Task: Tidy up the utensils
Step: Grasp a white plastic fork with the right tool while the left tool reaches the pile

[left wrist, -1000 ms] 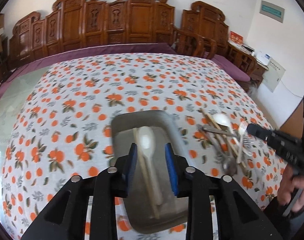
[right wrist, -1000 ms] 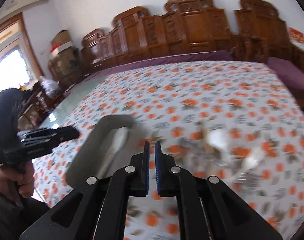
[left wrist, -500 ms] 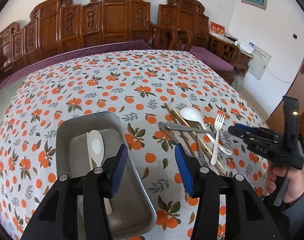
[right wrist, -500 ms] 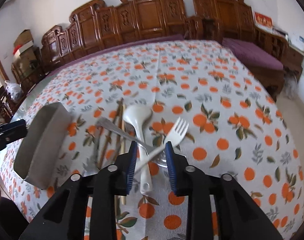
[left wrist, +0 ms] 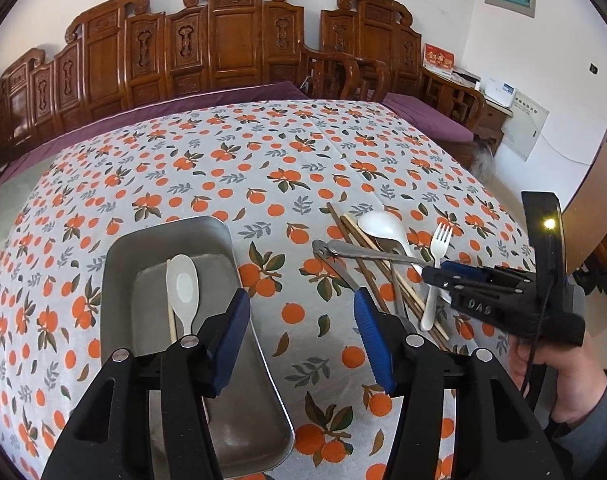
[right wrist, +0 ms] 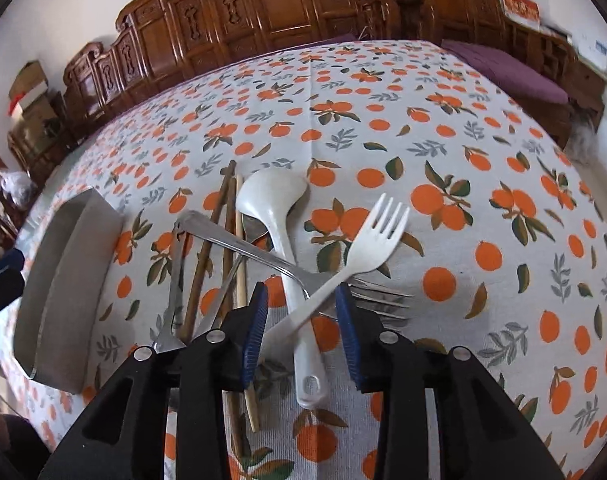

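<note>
A metal tray (left wrist: 167, 226) on the left holds a white paddle spoon (left wrist: 183, 284) and one chopstick (left wrist: 170, 312). My left gripper (left wrist: 301, 332) hangs over the tray's right rim and the cloth, its jaws opening with nothing between them. To the right lies a pile: white spoon (right wrist: 271, 196), white fork (right wrist: 377, 236), metal fork (right wrist: 231, 240), brown chopsticks (right wrist: 227, 200) and a thin metal piece (right wrist: 175, 280). My right gripper (right wrist: 303, 316) is low over the pile. Its jaws are opening, and the handles of the white fork and white spoon run between them without being pinched.
The table wears a cloth printed with oranges (left wrist: 263, 168). Carved wooden chairs (left wrist: 231, 40) line the far side, with a purple bench (left wrist: 423, 120) at the right. A hand (left wrist: 559, 380) holds the right gripper near the table's right edge.
My left gripper slid right from over the tray's middle to its right rim and its jaws widened. My right gripper dropped onto the utensil pile and went from shut to open.
</note>
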Available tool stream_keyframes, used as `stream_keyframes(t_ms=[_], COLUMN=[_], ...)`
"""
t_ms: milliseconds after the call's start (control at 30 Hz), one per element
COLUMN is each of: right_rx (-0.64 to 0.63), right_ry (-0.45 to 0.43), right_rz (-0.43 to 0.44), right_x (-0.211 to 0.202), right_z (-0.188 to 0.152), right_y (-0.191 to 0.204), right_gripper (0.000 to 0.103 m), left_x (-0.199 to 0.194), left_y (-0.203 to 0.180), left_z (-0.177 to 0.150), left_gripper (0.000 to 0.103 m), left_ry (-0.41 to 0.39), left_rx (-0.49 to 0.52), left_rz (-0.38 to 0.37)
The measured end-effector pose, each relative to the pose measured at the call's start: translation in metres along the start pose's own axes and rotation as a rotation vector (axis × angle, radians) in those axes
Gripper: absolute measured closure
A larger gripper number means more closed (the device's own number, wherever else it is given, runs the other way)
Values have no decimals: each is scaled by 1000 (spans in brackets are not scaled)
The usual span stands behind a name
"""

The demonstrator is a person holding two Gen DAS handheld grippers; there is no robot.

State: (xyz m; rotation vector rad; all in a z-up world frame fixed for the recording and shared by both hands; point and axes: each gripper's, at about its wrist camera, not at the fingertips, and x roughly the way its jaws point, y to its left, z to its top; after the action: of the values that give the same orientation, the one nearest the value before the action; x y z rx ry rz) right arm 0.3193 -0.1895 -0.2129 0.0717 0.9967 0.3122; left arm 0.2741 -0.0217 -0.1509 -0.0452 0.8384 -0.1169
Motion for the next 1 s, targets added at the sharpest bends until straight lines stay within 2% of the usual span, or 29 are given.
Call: stream_keyframes(t_ms=[100,167,467,833,1000], right_rx=[-28,-34,5,43,51], right_ry=[-4,3,11,-61,-87], right_rz=[-32,-28,27,89,109], right_x=[2,3,-6,-30,-37], right_z=[-1,0,2,8,11], right_y=[8,8,-8,-28,-32], right_gripper=[65,82,97,99,99], left_x=[3,4,8,22,38], left_y=[-2,-5,-18,-45,-54], left_z=[-1,-2,-5,-9,-11], left_gripper=[50,50,50,49,45], left_ry=[0,-1,3,9,40], left_rx=[-13,-17,-1,13,1], left_rz=[7,9,18,25,5])
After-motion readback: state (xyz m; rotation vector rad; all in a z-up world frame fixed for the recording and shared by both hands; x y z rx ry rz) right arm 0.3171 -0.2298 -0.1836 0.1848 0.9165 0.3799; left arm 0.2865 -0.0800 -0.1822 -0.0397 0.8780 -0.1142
